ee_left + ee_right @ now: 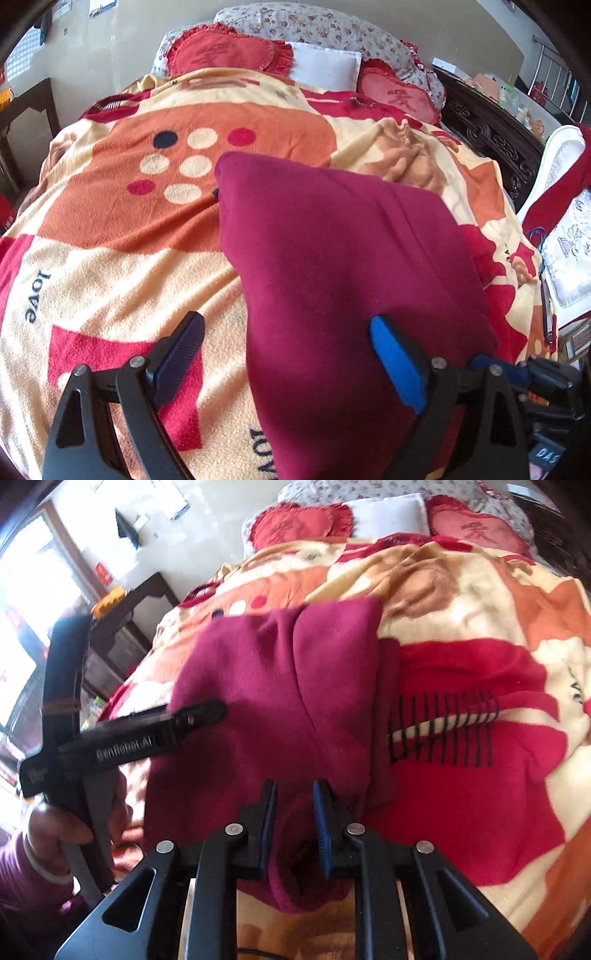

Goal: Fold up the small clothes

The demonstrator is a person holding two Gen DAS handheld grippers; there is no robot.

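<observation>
Maroon garment (354, 266) lies on the bed blanket (110, 280); left gripper (288, 354) has jaws wide apart, right gripper (294, 814) has jaws clamped on its hem.

Both views bright daylight. Right wrist: window (22, 602) at left blown out to white, and the other tool (122, 734) in front of it is motion-blurred. Soft shadows fall beside the maroon garment (343, 258) on the blanket (110, 280). Heavy fisheye bending, dark vignette in all 4 corners.

The blanket (110, 280) reads "love" near its left edge; the left claw (122, 746) bears "GenRobot.AI".
</observation>
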